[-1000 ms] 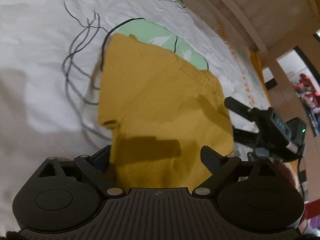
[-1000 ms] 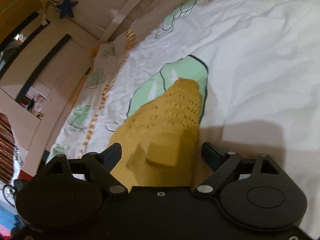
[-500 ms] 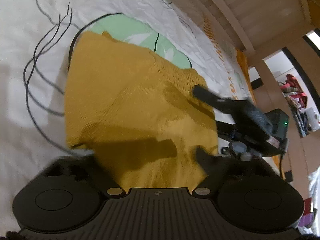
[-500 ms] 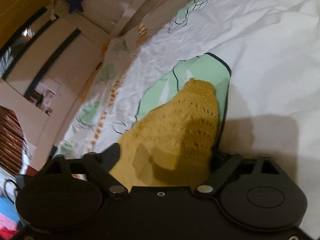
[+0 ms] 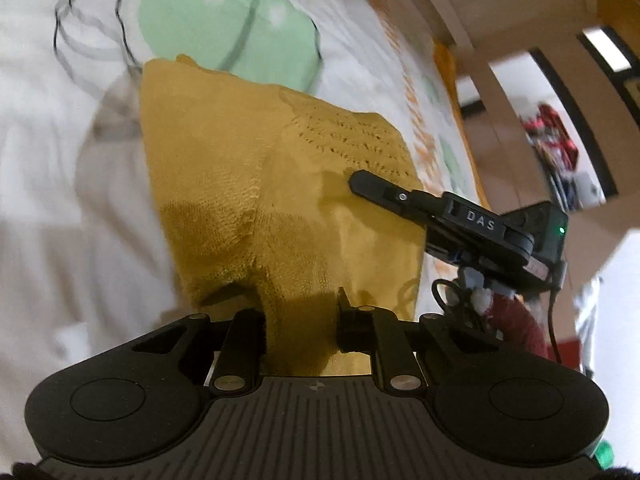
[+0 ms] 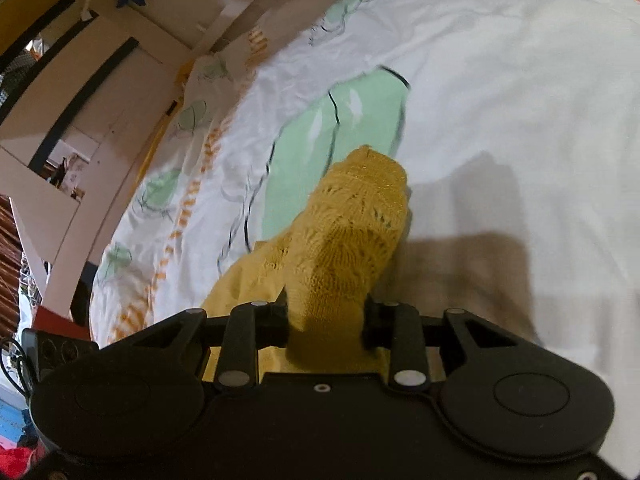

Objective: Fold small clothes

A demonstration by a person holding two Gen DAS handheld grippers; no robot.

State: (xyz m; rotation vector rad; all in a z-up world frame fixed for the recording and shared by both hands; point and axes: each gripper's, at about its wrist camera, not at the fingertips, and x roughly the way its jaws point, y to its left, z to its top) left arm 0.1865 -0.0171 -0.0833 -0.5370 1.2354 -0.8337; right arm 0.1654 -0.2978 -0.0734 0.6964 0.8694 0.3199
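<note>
Mustard-yellow knitted garment (image 5: 256, 184) on a bed sheet (image 5: 60, 200), white with a green leaf print (image 5: 224, 20) outlined in black. The garment lies partly over the near edge of the leaf print; its long axis runs from the tools away toward the print, and its far edge ends on the green. The near end is lifted off the sheet and gathered into folds.

Left tool (image 5: 301, 326): jaws have just been closing and now pinch a bunched fold of the garment's near edge, the fabric filling the narrow gap between them.

Right tool (image 6: 326, 316): jaws have likewise just been closing and clamp an openwork lace-knit part of the garment, which rises from the jaws as a tube pointing toward the leaf print (image 6: 340, 136). In the left wrist view the right tool (image 5: 360, 182) reaches in from the right, one finger lying across the garment's lace panel, on the side away from the print.
</note>
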